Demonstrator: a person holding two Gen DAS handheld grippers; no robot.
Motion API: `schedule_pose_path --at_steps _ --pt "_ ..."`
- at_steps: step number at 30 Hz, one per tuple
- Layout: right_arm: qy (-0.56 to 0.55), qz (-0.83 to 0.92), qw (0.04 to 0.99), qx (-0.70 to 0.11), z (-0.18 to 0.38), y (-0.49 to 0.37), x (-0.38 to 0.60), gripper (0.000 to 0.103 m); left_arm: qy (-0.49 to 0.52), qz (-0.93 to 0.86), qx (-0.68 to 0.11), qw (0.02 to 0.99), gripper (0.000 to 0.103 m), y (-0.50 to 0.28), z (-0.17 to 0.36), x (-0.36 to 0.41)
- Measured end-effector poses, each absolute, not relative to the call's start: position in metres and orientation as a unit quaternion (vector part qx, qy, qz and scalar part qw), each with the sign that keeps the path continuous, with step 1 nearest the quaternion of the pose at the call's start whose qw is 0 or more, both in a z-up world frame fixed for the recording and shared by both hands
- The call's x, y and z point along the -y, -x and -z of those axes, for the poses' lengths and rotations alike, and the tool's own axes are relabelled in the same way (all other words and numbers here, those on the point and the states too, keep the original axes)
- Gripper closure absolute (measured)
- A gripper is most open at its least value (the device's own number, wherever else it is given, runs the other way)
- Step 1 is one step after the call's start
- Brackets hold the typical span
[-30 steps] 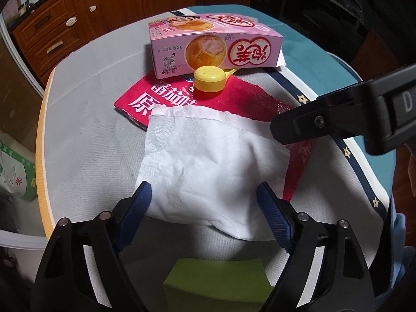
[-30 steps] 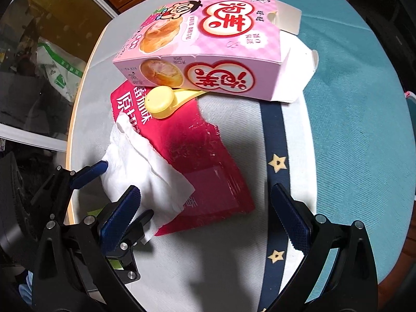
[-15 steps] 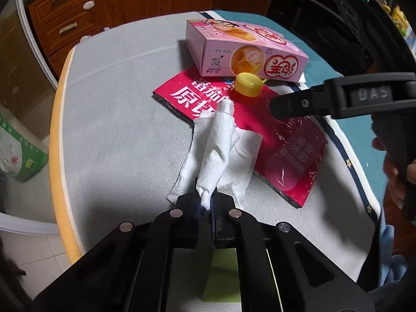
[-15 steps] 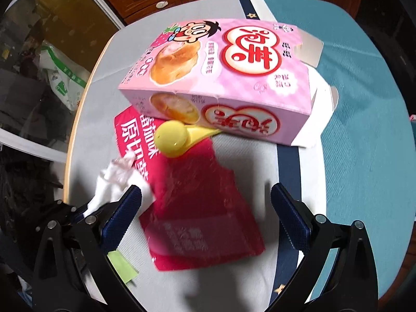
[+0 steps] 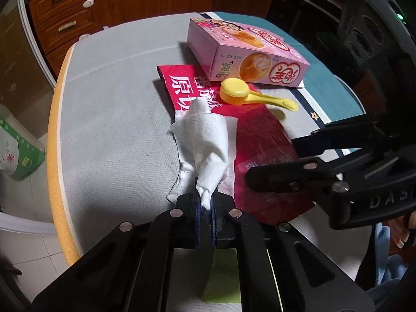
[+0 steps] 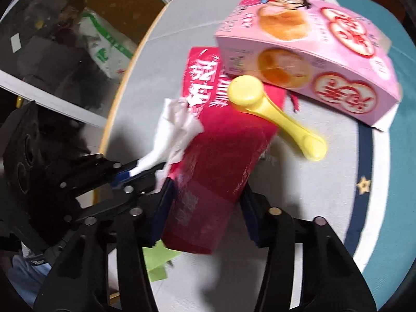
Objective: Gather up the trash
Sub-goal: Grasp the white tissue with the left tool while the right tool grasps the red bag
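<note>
Right gripper closing around a red wrapper on a cluttered table

The right gripper (image 6: 206,209) has its jaws closing with the near end of the red wrapper (image 6: 221,161) between them; motion blur hides whether the blue pads press it yet. A yellow scoop (image 6: 262,104) lies on the wrapper's far end, its handle pointing right over the grey cloth (image 6: 306,197), and a pink box (image 6: 312,59) sits behind it. At left, the left gripper (image 6: 135,173) pinches a crumpled white tissue (image 6: 174,130) that overlaps the wrapper's left edge. A green slip (image 6: 158,262) lies under the right gripper.
</note>
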State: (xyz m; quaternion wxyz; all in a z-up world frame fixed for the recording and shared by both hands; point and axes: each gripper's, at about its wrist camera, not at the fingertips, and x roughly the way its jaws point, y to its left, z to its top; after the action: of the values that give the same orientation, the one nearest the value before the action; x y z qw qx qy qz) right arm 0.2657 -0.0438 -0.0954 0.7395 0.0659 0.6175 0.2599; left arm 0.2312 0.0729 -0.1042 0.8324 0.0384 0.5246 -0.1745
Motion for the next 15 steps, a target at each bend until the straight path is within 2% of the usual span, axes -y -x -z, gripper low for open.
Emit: schedule_pose_path --at_steps 2,4,6,15 --pt "-0.069 -0.257 0.745 -0.611 0.096 -0.269 0.042 0.062 -0.044 0.172 -0.524 0.833 0.097 -0.23 0.104 -0.072" --pt "-0.069 -0.252 0.751 -0.607 0.095 -0.266 0.042 0.073 -0.043 0.168 -0.527 0.832 0.097 -0.23 0.104 -0.071" --pt "-0.052 -0.255 0.757 -0.6 0.088 -0.258 0.043 0.078 -0.036 0.163 -0.534 0.829 0.097 -0.229 0.103 -0.072" --pt "-0.008 -0.263 0.763 -0.59 0.049 -0.214 0.071 0.081 -0.057 0.161 -0.522 0.836 0.097 -0.2 0.079 -0.063"
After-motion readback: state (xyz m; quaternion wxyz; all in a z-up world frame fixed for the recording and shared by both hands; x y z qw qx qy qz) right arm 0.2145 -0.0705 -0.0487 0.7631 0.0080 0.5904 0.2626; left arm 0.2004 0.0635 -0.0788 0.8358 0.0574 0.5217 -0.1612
